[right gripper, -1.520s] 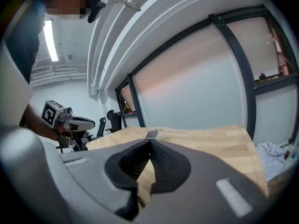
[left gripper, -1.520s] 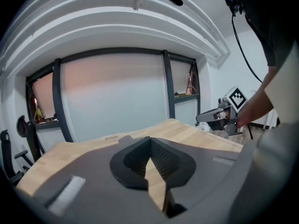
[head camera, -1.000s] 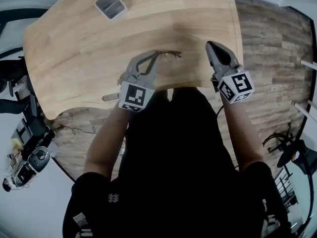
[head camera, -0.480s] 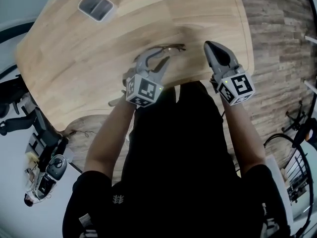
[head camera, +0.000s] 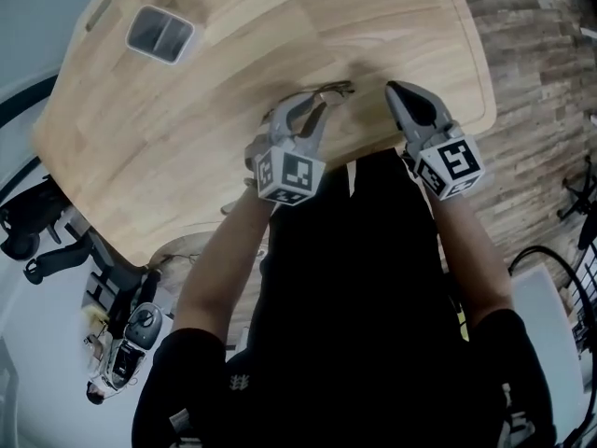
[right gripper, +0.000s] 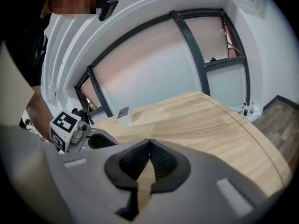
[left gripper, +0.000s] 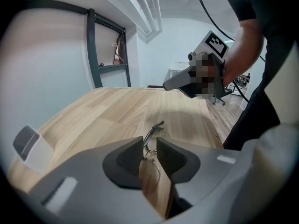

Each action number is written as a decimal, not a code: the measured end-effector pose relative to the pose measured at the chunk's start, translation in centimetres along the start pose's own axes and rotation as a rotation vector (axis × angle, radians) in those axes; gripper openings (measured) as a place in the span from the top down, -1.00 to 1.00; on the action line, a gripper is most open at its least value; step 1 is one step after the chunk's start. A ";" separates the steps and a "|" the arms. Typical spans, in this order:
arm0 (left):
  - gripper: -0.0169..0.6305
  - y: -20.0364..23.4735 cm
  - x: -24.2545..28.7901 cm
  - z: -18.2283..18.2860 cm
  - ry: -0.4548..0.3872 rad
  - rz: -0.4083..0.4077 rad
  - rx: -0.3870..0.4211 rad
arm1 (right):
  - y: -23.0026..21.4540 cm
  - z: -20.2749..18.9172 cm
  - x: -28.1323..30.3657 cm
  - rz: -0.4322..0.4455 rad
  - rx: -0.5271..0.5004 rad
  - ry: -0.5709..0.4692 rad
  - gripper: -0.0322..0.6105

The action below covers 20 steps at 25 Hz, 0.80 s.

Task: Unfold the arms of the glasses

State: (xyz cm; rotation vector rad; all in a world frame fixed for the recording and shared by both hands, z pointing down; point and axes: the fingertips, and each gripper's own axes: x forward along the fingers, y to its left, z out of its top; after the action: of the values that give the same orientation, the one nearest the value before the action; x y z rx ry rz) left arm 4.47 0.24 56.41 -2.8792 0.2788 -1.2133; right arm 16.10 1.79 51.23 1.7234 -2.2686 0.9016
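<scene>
Your left gripper view is the only one that shows the grip closely. The left gripper (left gripper: 150, 142) has just been closing, yet its jaws stand a narrow gap apart. The glasses (left gripper: 154, 129) lie in that gap, with one lens (left gripper: 150, 172) far back between the pads and a thin arm reaching out past the tips over the table (head camera: 233, 73). You cannot see either pad pressing on the frame.

From your head view the glasses are only a thin dark line just beyond those tips. Your right gripper view does not show them at all. It does show the right gripper (right gripper: 148, 143) with its jaws closed, tip against tip, and nothing between them. The left marker cube (head camera: 290, 176) sits off to that gripper's left, and a small grey container (head camera: 159, 33) stands well ahead of it.

The only print is the black-and-white squares on that cube and the right marker cube (head camera: 451, 165). There are no words you can read.

Both your forearms reach forward from your dark top. The left gripper tilts steeply down at the table, and the right points ahead at a shallower slant beside it, well clear of the glasses.
</scene>
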 end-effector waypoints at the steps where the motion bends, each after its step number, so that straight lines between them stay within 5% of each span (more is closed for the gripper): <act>1: 0.67 0.0 0.2 0.0 0.003 0.006 0.004 | -0.1 -0.1 -0.1 -0.002 0.004 0.003 0.90; 20: 0.70 2.2 0.7 0.6 0.029 0.124 -0.012 | -1.9 0.3 0.4 0.010 0.009 0.014 0.90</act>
State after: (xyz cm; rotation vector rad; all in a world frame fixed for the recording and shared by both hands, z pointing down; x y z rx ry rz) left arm 5.00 -2.05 56.36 -2.8079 0.4587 -1.2365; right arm 17.77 0.99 51.93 1.7055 -2.2701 0.9238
